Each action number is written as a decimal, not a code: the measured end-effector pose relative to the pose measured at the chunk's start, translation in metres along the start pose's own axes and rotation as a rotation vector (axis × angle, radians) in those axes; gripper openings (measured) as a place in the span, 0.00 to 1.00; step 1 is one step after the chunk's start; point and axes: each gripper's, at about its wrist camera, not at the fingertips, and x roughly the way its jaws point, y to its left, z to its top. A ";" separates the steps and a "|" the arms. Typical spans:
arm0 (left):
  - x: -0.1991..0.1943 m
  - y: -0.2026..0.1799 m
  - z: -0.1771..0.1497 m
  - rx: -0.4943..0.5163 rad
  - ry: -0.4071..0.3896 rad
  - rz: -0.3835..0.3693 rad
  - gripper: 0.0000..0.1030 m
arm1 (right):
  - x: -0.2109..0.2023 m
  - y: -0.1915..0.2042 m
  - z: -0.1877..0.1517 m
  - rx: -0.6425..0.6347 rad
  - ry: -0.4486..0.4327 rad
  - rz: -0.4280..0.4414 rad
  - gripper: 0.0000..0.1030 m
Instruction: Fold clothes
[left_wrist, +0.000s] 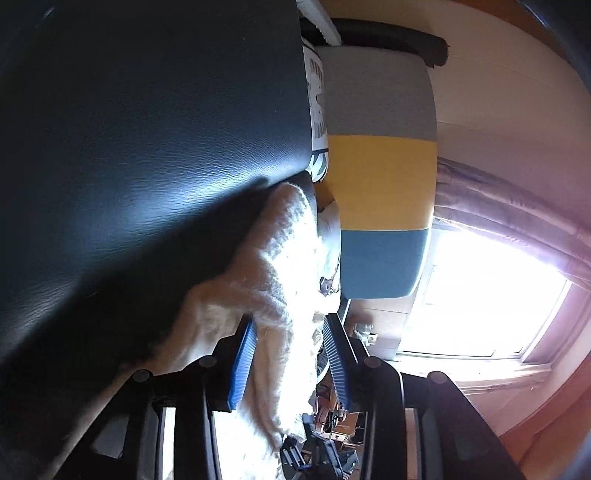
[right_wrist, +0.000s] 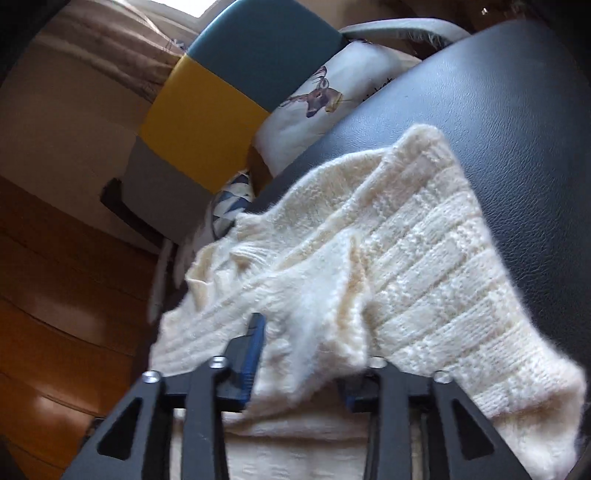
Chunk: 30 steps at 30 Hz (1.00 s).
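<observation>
A cream knitted sweater (left_wrist: 280, 266) lies bunched on a black leather surface (left_wrist: 147, 147). In the left wrist view its fabric runs between the blue pads of my left gripper (left_wrist: 291, 325). The jaws stand wide, and a gap shows beside the right pad. In the right wrist view the sweater (right_wrist: 424, 258) spreads over the black leather (right_wrist: 517, 110), and a fold drapes over my right gripper (right_wrist: 310, 343). That gripper's jaws stand apart with a bulge of knit between them. Its left blue pad (right_wrist: 255, 347) shows; the right pad is mostly hidden under cloth.
A grey, yellow and teal cushioned back (left_wrist: 380, 177) (right_wrist: 207, 122) stands past the leather's edge. A white pillow with a deer print (right_wrist: 314, 110) leans against it. A bright window (left_wrist: 480, 288) with a curtain lies beyond, and a wooden floor (right_wrist: 55, 295) below.
</observation>
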 end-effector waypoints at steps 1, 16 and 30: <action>0.005 -0.003 0.002 0.001 0.003 0.005 0.36 | 0.000 0.002 0.000 -0.003 -0.003 0.005 0.47; 0.017 -0.039 -0.022 0.483 -0.024 0.330 0.06 | -0.026 0.069 0.003 -0.424 -0.099 -0.226 0.08; 0.021 -0.044 -0.035 0.585 0.034 0.437 0.12 | -0.018 -0.010 -0.002 -0.148 -0.066 -0.145 0.16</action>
